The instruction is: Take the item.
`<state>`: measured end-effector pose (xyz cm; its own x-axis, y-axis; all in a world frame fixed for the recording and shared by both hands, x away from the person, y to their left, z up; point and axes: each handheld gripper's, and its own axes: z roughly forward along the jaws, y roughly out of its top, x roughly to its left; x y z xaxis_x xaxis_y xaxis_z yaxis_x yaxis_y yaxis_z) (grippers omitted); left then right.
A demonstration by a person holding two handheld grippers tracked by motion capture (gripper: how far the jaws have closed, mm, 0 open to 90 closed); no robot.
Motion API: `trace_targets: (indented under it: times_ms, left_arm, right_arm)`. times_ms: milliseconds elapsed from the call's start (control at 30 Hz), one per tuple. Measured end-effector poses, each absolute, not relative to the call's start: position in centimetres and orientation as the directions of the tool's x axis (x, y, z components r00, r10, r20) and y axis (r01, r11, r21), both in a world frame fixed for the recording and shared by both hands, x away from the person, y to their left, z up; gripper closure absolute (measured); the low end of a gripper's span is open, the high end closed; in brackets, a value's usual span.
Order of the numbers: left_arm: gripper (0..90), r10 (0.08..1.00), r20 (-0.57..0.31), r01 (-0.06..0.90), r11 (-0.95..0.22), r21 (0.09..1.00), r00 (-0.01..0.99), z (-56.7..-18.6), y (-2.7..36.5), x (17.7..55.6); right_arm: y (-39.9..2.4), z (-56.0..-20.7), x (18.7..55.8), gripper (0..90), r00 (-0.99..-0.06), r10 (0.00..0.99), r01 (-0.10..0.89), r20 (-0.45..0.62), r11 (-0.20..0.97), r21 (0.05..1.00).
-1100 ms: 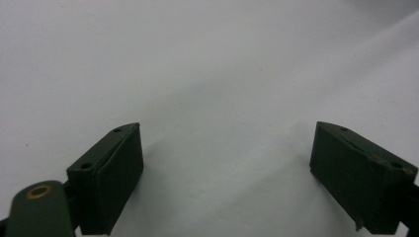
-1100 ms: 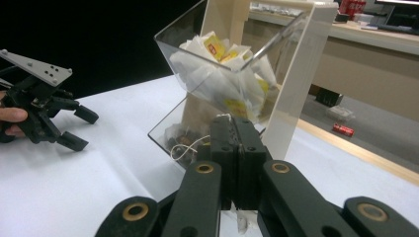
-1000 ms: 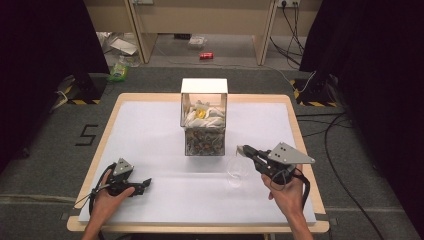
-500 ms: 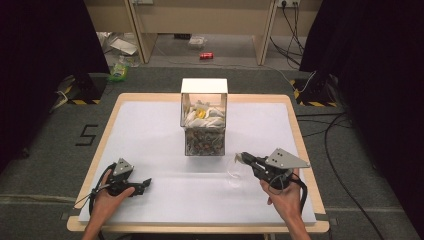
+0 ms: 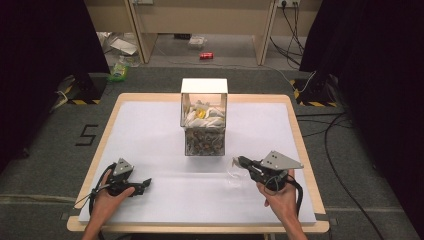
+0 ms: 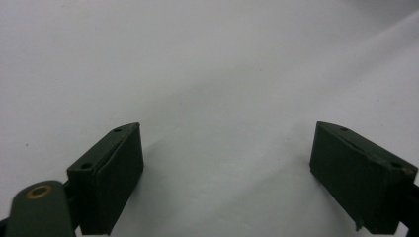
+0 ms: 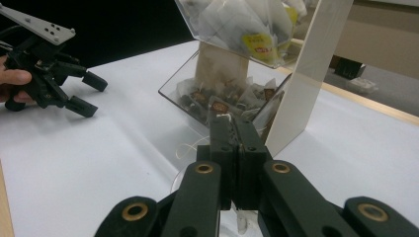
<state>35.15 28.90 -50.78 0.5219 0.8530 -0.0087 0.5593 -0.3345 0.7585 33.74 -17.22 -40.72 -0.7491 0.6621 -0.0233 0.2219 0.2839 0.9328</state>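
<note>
The left hand (image 5: 107,196) rests near the counter's front left corner, its claw (image 5: 145,183) lying low with jaws spread wide apart. The right hand (image 5: 278,196) sits near the front right edge, holding its claw (image 5: 238,161) with jaws pressed together and pointing toward the counter's middle.
</note>
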Motion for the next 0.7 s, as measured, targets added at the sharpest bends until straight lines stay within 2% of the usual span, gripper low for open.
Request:
trace_targets:
  times_ms: [700]
  left_arm:
    - [12.5,0.853,-0.008,0.559,-0.335,0.759,0.522,-50.8,28.9,35.1]
  right_arm:
    - [-16.7,-42.9,34.5,89.1,-0.757,0.654,0.273,0.000,0.316,0.908]
